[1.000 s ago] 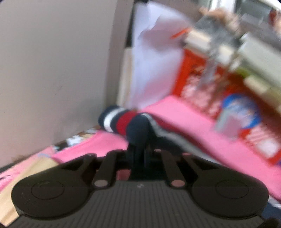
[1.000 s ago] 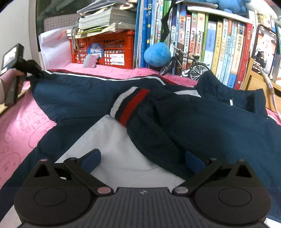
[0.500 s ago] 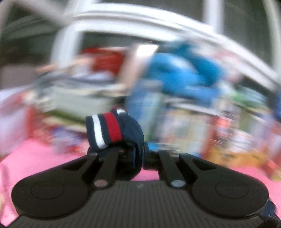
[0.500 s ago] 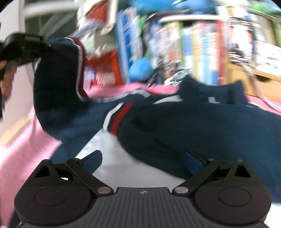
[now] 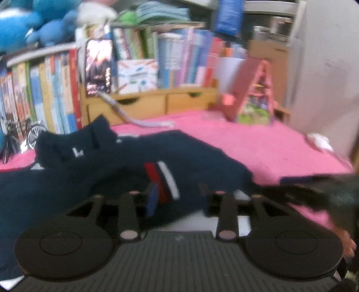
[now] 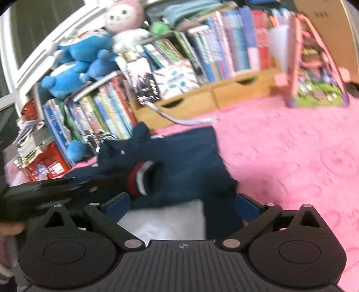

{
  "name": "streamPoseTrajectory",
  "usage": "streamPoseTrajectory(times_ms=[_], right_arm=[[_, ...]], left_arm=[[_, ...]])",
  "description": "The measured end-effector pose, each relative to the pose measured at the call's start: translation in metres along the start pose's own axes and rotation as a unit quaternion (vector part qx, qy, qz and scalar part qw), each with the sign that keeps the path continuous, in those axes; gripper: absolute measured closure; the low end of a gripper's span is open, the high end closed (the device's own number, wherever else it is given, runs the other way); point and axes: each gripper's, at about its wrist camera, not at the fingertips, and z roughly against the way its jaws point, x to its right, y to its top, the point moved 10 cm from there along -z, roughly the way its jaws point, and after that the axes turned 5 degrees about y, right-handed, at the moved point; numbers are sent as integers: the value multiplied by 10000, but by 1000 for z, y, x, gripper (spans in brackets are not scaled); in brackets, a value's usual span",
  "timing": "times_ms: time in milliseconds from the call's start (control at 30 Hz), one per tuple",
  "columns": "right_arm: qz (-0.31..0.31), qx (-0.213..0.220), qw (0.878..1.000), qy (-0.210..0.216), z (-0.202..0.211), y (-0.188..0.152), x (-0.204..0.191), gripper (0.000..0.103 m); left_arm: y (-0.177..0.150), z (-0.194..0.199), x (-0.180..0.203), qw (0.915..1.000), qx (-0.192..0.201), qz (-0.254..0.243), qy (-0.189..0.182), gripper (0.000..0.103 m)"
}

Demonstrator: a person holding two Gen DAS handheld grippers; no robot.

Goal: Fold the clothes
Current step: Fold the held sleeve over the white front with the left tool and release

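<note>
Navy blue fabric jacket with a white lining panel [image 6: 170, 170] spread on a fuzzy pink blanket-covered worktop [image 6: 291, 157], collar end toward the row of upright colourful books [image 6: 107, 114]. One sleeve folded across the jacket body, its red-and-white striped knit cuff [image 5: 163, 179] lying on the navy cloth near the middle. Left gripper [image 5: 178, 200] low over the jacket, just in front of that cuff; jaws partly apart, having just been opening, the cuff lying loose in the gap between the blue pads and apparently not pressed by either, though motion blur leaves that uncertain. Right gripper [image 6: 181, 207] near the jacket's hem edge, over the white lining panel; jaws spread wide, blue pads on either side of the cloth and clamping nothing. In the right wrist view, the black body of the left gripper reaching in from the left edge toward the cuff, a bit of the person's hand [image 6: 9, 229] behind it. Beyond the jacket, against the books: a light wooden drawer unit [image 6: 202, 98], a small metal model bicycle [image 5: 20, 137] beside the collar, and a grey cable [image 5: 134, 116] trailing onto the worktop. Blue plush toys [image 6: 76, 65] and a pink plush cat [image 6: 125, 20] on top of the books. Red plastic crate [image 6: 44, 166] left of the jacket, a pink triangular toy house [image 6: 314, 67] well to its right.
</note>
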Motion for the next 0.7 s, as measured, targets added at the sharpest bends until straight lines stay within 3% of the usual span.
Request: streamPoseTrajectory(times_ms=[100,167,233,367,467,567,667,700], right_arm=[[-104,-171,9998,31,-11,-5,4,2],[10,-237,9996,172,-17,-7,-9,2],[59,-171,9998,116,-27,1,-21,2],[-143,-58,9997,-164,-60,16,-29,2],[-363,-153,9990,-194,-88,24,-33,2],[-2,-332,9993,-192,-114,24,-50,2],[145,-538,9984,-82,-131,22,-62,27],[192,-606,9980,-45,-137,21,-66,48]], left_arm=[[-5,35,-23,9998,169,-107,93,47],[-12,58,-52,9987,234,-117,427,35],[-22,82,-89,9951,253,-86,954,35],[-49,118,-166,9812,99,590,1832,34],[-65,134,-206,9682,23,1000,2291,33],[-79,145,-234,9581,-51,1314,2544,33],[-84,145,-241,9565,-118,1387,2563,32],[-84,145,-241,9566,-123,1352,2580,32]])
